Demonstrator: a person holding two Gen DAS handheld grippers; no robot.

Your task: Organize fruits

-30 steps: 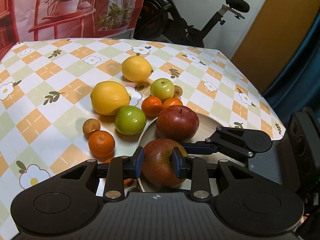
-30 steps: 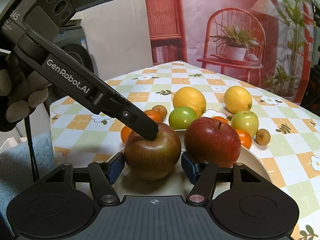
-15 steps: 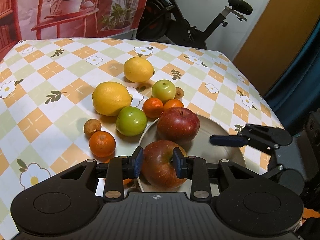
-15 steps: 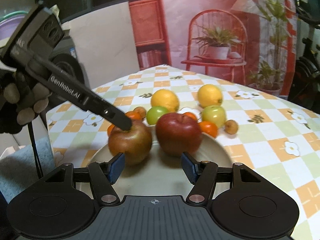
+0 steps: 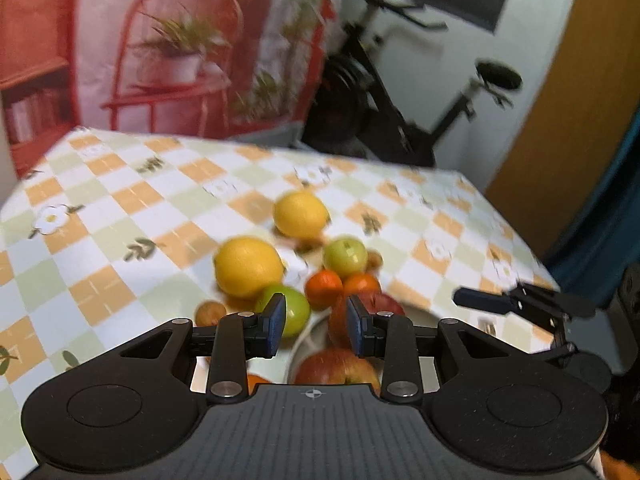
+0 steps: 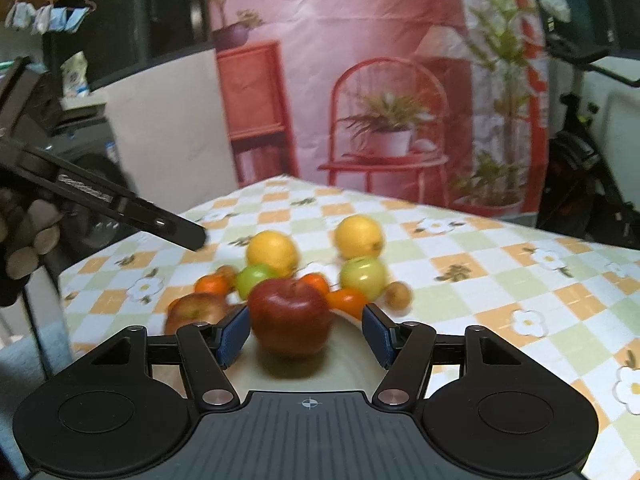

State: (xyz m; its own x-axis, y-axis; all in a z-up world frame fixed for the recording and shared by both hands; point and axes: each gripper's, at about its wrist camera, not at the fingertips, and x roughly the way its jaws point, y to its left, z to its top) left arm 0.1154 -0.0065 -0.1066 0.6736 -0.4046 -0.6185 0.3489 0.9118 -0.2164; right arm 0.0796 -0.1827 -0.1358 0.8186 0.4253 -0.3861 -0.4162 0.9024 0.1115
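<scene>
The left tongs (image 5: 316, 330) had let go of the near red apple (image 5: 338, 368) & lifted off, empty w/ a small gap. Both apples sat on the plate (image 6: 352, 344). Right tongs (image 6: 306, 334) backed away, half open, empty. Other fruit waited on the desk (image 5: 120, 240).

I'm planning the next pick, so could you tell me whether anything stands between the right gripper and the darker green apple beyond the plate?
Yes. The dark red apple on the plate sits straight ahead of the open right gripper, in front of the green apple and partly covering it.
</scene>
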